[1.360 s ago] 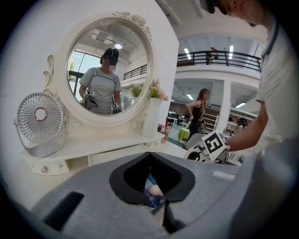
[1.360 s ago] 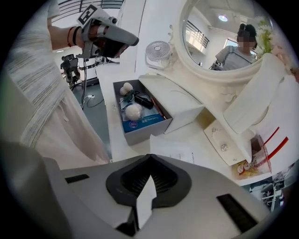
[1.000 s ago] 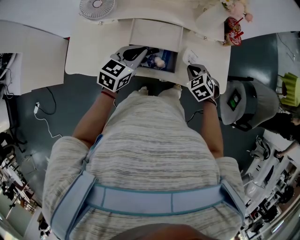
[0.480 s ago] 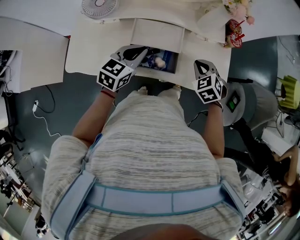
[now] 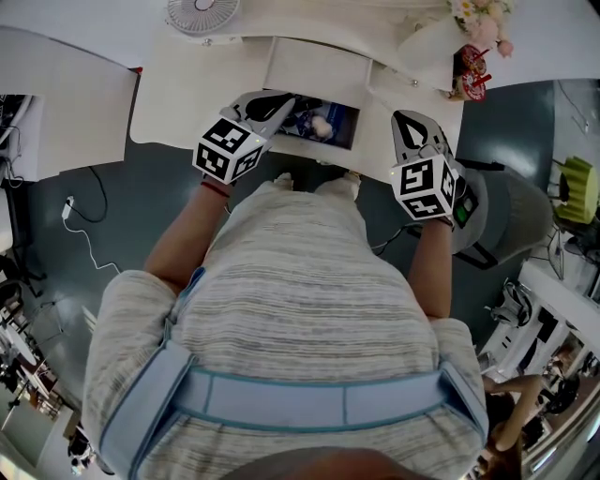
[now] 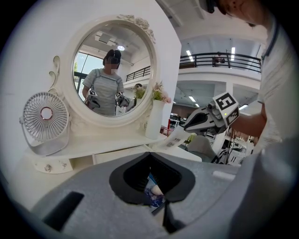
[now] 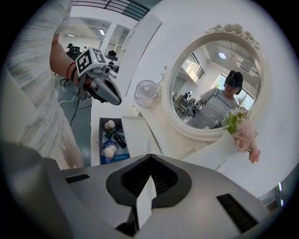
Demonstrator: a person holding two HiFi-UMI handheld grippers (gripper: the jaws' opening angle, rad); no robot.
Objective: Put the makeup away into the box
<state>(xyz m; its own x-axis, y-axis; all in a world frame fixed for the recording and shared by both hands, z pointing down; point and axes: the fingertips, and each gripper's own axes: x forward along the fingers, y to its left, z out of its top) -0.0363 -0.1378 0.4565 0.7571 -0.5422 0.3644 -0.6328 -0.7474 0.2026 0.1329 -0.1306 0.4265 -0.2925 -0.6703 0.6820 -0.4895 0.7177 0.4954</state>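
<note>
A dark blue box (image 5: 351,124) lies open on the white dressing table (image 5: 178,94). It holds two pale puffs (image 7: 110,150) and dark tubes (image 7: 117,137). The box's white lid (image 5: 317,70) lies just behind it. My left gripper (image 5: 279,101) hangs shut over the box's left end, with nothing seen between its jaws. Right of the box, my right gripper (image 5: 411,120) is raised above the table's front corner. It is shut on a white printed paper slip (image 7: 145,201), which also shows in the left gripper view as a paper slip (image 6: 175,137).
At the table's back stand a small white fan (image 5: 200,11), a round mirror (image 6: 114,74) and a white vase of pink flowers (image 7: 245,133). A grey bin-like machine (image 5: 506,211) stands on the floor right of the table. A cable (image 5: 84,211) lies on the floor at left.
My right gripper has risen from the table's front right and swung a little right, with the paper slip in it. The left gripper has stayed where it was.
</note>
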